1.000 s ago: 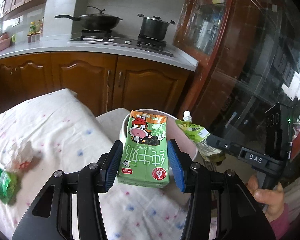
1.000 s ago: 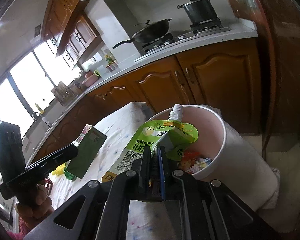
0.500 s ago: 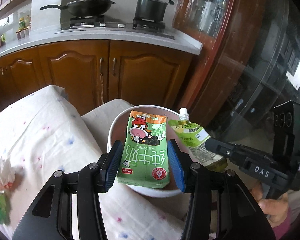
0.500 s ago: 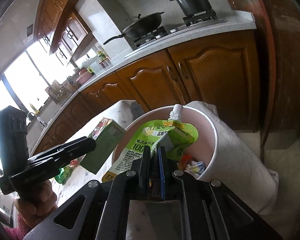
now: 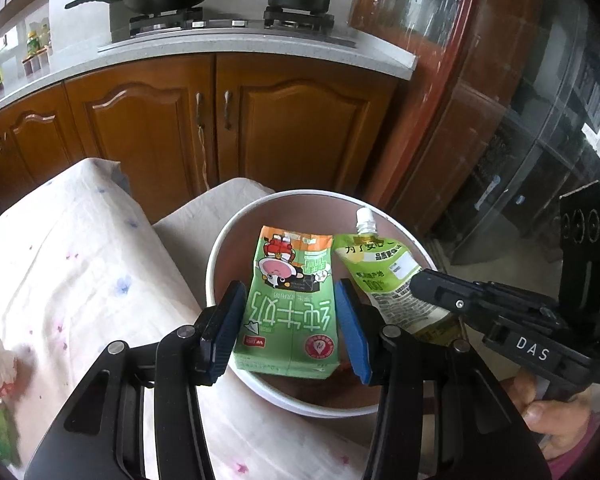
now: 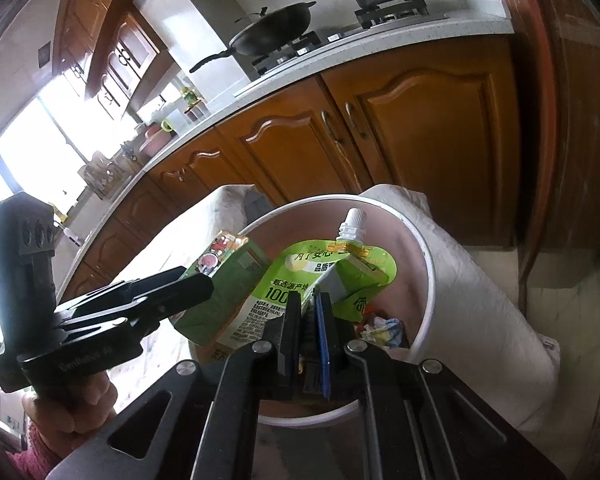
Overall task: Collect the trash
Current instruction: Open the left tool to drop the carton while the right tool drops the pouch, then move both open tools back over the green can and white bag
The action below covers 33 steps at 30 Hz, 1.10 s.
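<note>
left tongs [image 5: 290,322] grip the green milk carton [image 5: 290,304] and right tongs [image 6: 309,312] pinch the spouted pouch [image 6: 300,280], both held over the white bin [image 5: 220,252]; simultaneous release risks either item snagging its rim.

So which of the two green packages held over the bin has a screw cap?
The pouch in the right hand-held gripper has a white screw cap on top. The milk carton in the left hand-held gripper is a flat-topped box without one.
</note>
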### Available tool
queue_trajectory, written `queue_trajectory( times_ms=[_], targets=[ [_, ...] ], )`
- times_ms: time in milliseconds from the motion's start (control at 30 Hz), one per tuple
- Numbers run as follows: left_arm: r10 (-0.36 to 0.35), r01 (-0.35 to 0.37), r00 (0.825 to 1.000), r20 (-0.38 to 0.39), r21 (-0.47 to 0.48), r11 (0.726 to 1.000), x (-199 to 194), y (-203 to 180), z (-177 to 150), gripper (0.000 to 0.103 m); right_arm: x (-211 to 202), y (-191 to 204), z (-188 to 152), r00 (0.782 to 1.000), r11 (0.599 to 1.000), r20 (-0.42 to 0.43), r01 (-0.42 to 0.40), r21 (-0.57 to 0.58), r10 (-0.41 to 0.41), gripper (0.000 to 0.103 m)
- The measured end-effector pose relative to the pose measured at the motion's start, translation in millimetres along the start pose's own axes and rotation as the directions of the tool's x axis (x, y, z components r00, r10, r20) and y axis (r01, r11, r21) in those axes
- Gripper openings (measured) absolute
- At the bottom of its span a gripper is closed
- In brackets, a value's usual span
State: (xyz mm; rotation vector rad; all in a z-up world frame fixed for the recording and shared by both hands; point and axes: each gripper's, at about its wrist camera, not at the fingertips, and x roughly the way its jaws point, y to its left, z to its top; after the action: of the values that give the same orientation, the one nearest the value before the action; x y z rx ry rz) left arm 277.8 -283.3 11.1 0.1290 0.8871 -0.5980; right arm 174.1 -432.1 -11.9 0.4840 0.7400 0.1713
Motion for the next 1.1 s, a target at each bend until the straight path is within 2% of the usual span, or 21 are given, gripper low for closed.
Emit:
queue_trajectory(
  times_ms=[100, 133, 233, 300, 600, 767, 833, 900, 1100],
  targets=[
    [-0.006, 0.006, 1.000, -0.006, -0.009, 1.000, 1.7, 0.6, 1.9, 0.047, 1.8, -0.5, 0.8, 1.000, 1.000, -0.003, 0.001, 0.005, -0.001, 0.008],
    [-0.003, 0.003, 1.000, -0.008, -0.013, 1.000, 2.2, 1.2, 2.2, 0.047, 2.2, -1.3, 0.9, 1.000, 1.000, -0.005, -0.002, 0.013, 0.003, 0.013],
    [-0.012, 0.012, 1.000, -0.012, -0.025, 1.000, 2.1, 4.3, 2.5, 0.048, 1.8, -4.0, 1.0, 1.000, 1.000, 0.001, -0.001, 0.028, 0.001, 0.017],
    [-0.009, 0.009, 1.000, -0.014, -0.035, 0.999, 0.8, 6.7, 1.9, 0.056, 0.2, -4.7, 1.3, 1.000, 1.000, 0.007, -0.004, 0.030, 0.004, 0.019],
    [-0.016, 0.019, 1.000, 0.026, -0.116, 0.993, -20.6, 24.8, -9.0, 0.059, -13.9, -4.2, -1.5, 0.999, 0.999, 0.044, 0.007, 0.050, -0.009, 0.046],
    [0.005, 0.006, 0.998, 0.056, -0.204, 0.979, -39.5, 46.6, -26.5, 0.061, -23.0, 4.2, -4.2, 0.996, 0.999, 0.088, -0.003, 0.049, -0.001, 0.058],
    [0.019, -0.003, 0.998, 0.066, -0.236, 0.972, -48.1, 55.1, -37.2, 0.061, -26.6, 11.5, -7.4, 0.995, 0.999, 0.103, -0.006, 0.040, 0.002, 0.067],
    [0.039, -0.018, 0.996, 0.075, -0.259, 0.966, -58.1, 63.4, -47.6, 0.061, -28.0, 19.0, -9.7, 0.994, 0.999, 0.108, -0.012, 0.030, 0.009, 0.070],
    [0.089, -0.051, 0.992, 0.095, -0.343, 0.938, -88.4, 93.5, -79.5, 0.061, -29.0, 43.8, -20.5, 0.991, 0.999, 0.125, -0.046, 0.012, 0.044, 0.070]
  ],
)
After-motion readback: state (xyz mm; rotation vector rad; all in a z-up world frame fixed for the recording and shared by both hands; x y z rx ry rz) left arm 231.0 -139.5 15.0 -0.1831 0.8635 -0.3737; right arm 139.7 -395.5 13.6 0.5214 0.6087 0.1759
